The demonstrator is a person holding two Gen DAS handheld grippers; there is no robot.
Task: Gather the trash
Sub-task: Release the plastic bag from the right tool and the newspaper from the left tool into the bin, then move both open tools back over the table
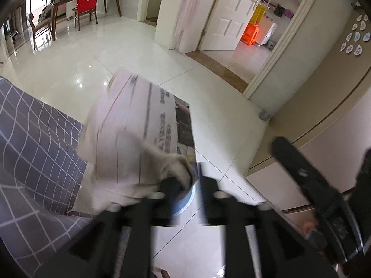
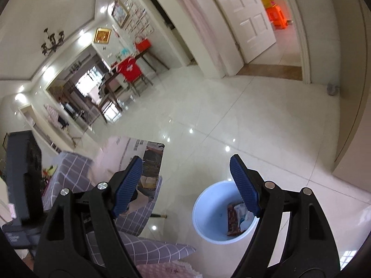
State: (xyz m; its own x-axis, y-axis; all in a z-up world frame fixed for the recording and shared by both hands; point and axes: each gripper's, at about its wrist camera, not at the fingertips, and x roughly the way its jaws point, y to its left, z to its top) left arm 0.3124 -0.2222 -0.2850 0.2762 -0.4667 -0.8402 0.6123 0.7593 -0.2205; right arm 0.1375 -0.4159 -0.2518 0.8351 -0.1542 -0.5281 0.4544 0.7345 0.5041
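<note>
My left gripper (image 1: 185,185) is shut on a crumpled newspaper (image 1: 129,134), held up in the air above the floor; the view is motion-blurred. A sliver of the light blue bin (image 1: 185,201) shows just below the fingers. In the right wrist view, my right gripper (image 2: 185,180) is open and empty above the white floor. The light blue bin (image 2: 208,213) stands on the floor under its right finger (image 2: 243,185), with wrappers (image 2: 234,217) inside. The newspaper (image 2: 139,153) shows to the left, behind the left finger.
A table with a grey checked cloth (image 1: 34,150) stands at the left; it also shows in the right wrist view (image 2: 76,173). A beige cabinet (image 1: 313,115) stands at the right. The other gripper's black body (image 1: 313,180) is at the right. An open doorway (image 1: 255,34) lies beyond.
</note>
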